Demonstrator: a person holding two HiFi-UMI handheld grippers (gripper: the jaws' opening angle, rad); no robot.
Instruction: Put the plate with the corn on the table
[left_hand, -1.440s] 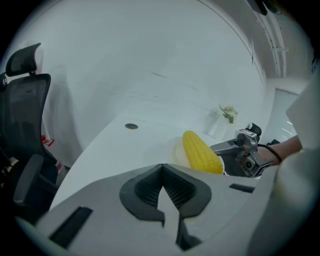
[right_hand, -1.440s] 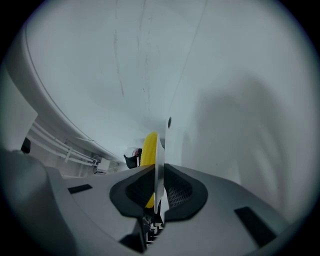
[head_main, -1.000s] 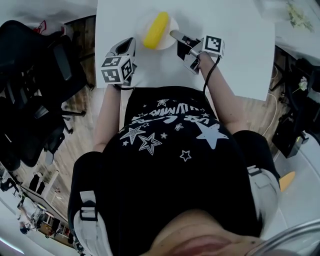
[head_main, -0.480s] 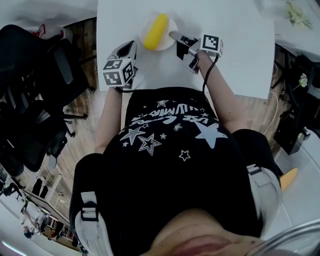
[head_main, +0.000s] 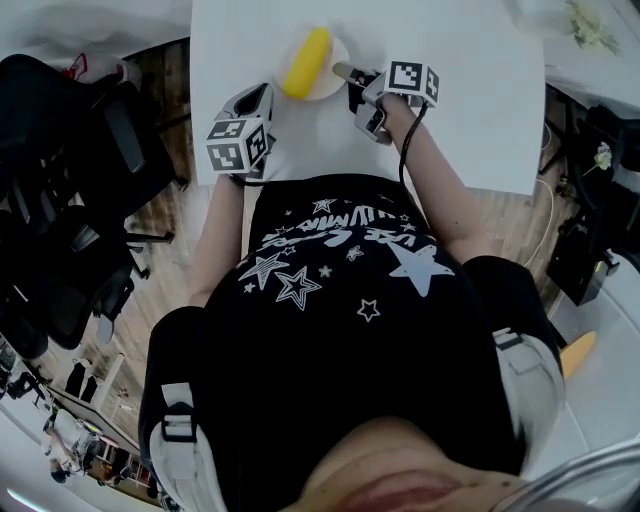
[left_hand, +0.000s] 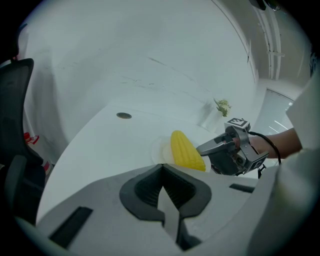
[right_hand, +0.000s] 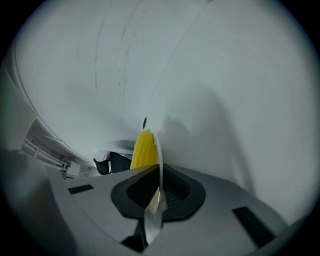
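Note:
A yellow corn cob (head_main: 306, 62) lies on a small white plate (head_main: 337, 52) at the far side of the white table (head_main: 470, 110). My right gripper (head_main: 342, 71) grips the plate's right rim; its jaws have just been closing on it. In the right gripper view the rim (right_hand: 159, 150) runs edge-on between the jaws of the right gripper (right_hand: 159, 175), with the corn (right_hand: 144, 147) behind. My left gripper (head_main: 258, 98) hovers left of the plate, shut and empty. From the left gripper (left_hand: 162, 167) I see the corn (left_hand: 186, 150), the plate (left_hand: 160, 149) and the right gripper (left_hand: 201, 148).
Black office chairs (head_main: 60, 200) stand on the wooden floor to the left of the table. A small dark round spot (left_hand: 124, 115) marks the tabletop beyond the plate. A small plant in a clear holder (left_hand: 220, 106) stands at the table's far right.
My right gripper has shifted slightly up and to the left, and the plate with the corn has moved with it. The left gripper has stayed put.

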